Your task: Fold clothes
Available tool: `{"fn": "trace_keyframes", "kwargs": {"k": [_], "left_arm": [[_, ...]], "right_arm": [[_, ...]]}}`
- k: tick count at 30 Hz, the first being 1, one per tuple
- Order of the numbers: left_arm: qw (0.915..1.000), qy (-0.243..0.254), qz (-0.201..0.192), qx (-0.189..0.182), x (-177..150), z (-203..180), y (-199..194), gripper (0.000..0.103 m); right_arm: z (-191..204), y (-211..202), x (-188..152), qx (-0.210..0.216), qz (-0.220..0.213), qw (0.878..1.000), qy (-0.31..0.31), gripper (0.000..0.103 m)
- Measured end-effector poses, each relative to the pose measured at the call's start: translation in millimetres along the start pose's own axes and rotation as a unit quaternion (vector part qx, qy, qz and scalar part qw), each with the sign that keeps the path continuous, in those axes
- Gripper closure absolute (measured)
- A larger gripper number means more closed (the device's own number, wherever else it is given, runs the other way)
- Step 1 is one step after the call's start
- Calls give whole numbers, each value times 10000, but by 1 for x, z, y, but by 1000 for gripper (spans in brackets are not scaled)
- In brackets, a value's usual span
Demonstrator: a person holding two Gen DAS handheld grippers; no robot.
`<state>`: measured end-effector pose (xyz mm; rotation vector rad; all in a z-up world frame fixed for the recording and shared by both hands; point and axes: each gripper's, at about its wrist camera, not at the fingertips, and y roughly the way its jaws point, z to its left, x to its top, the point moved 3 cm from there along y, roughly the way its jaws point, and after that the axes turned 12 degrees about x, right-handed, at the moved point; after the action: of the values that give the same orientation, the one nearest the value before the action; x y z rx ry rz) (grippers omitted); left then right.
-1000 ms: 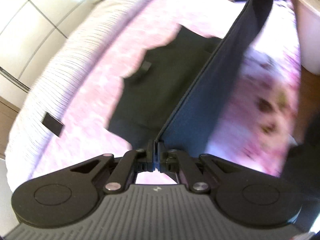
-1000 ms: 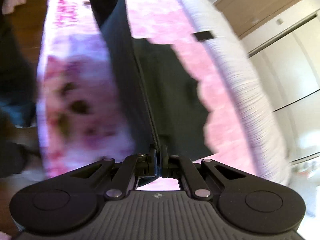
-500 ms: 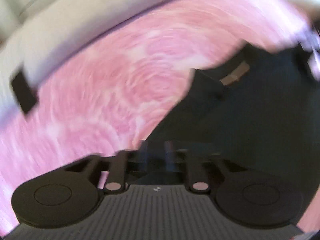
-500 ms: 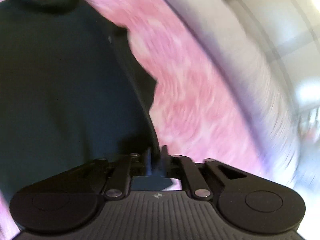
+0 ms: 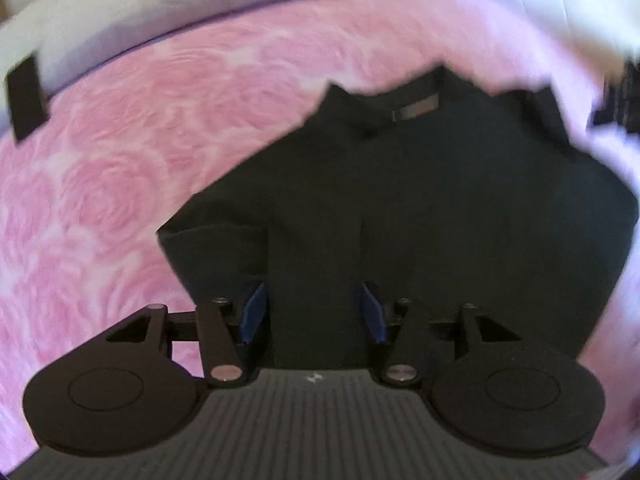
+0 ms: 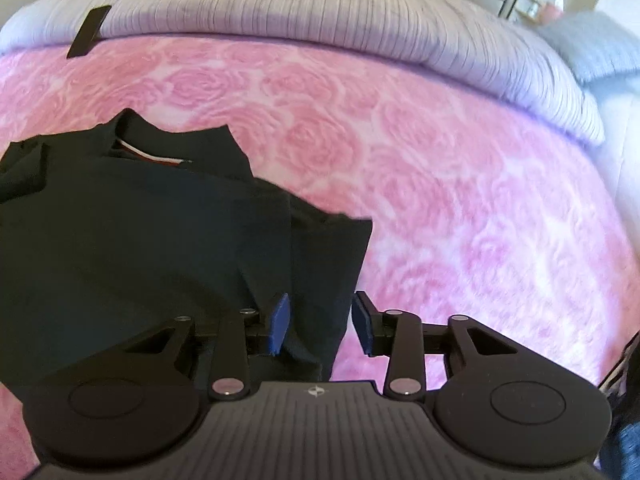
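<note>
Jaws of left gripper (image 5: 312, 312): opening, blue pads (image 5: 251, 314) apart, dark cloth between them but not pressed. Shirt (image 5: 420, 208): dark, lay folded on pink rose blanket (image 5: 120, 184), collar at far edge, sleeve fold at its left side. Black tag (image 5: 26, 100): on white ribbed cover (image 6: 320, 12) beyond blanket. Jaws of right gripper (image 6: 320, 324): opening, pads apart, shirt's right edge between them, unclamped. Grey pillow (image 6: 596, 48): far right.

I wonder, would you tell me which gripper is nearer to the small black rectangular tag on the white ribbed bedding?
Left. The left gripper sits over the dark shirt's tag-side edge; the right gripper sits over its far edge from the tag.
</note>
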<state>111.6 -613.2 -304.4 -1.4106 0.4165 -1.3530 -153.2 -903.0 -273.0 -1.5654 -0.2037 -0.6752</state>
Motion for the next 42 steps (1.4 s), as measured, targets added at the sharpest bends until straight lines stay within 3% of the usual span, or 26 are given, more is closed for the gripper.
{"fn": "trace_keyframes", "kwargs": {"k": [1,2,3,4,9,10,11,12,14,16,19,22,25,28,31,37,40,41,42], "left_arm": [[9998,185,-29,100,1,-5,2,57],[9995,245,-46,193,1,-6,3,68],[9991,240,-54,334,1,-5,2,88],[9987,194,-60,470,0,-3,1,97],[9957,-683,-25,623,-1,19,-4,100],[9946,-891,-30,527,0,22,-5,101],[9930,-1098,-36,431,2,26,-7,101],[9909,-1307,-107,308,4,30,-10,101],[9850,-1662,-462,73,10,47,-26,101],[9771,-1984,-768,-83,15,66,-41,100],[9657,-2446,-866,-109,18,91,-37,100],[9564,-2837,-661,-219,16,106,-11,99],[9596,-2777,-390,-238,16,105,18,100],[9585,-2810,-411,-247,17,109,24,100],[9497,-3064,-606,-214,20,126,13,102],[9329,-3594,-221,-35,2,151,40,103],[9313,-3620,-153,-383,0,143,45,85],[9331,-3563,-179,-456,2,139,46,69],[9353,-3499,-191,-500,5,135,48,65]], "right_arm": [[-2,3,-3,70,4,10000,26,58],[-1,8,-2,186,-3,9998,-60,55],[1,15,-1,261,-8,9994,-220,53],[5,22,1,294,-11,9984,-478,51],[31,58,7,419,108,9836,-1751,50],[33,65,7,394,121,9820,-1842,56],[34,71,8,367,132,9811,-1896,81],[28,71,11,314,132,9856,-1655,102],[15,70,17,208,111,9929,-1165,103],[-1,42,25,95,-248,9967,-770,103],[-25,6,34,-60,-682,9970,-364,103],[-52,6,41,-152,-875,9960,-35,103],[-65,34,45,69,-731,9968,313,103],[-69,55,46,114,-627,9969,471,103],[-73,60,49,140,-667,9954,675,103],[-78,64,54,78,-706,9943,792,103],[-75,77,51,73,-544,9956,763,103],[-74,79,49,80,-519,9955,786,103],[-74,80,47,88,-497,9955,808,103]]}}
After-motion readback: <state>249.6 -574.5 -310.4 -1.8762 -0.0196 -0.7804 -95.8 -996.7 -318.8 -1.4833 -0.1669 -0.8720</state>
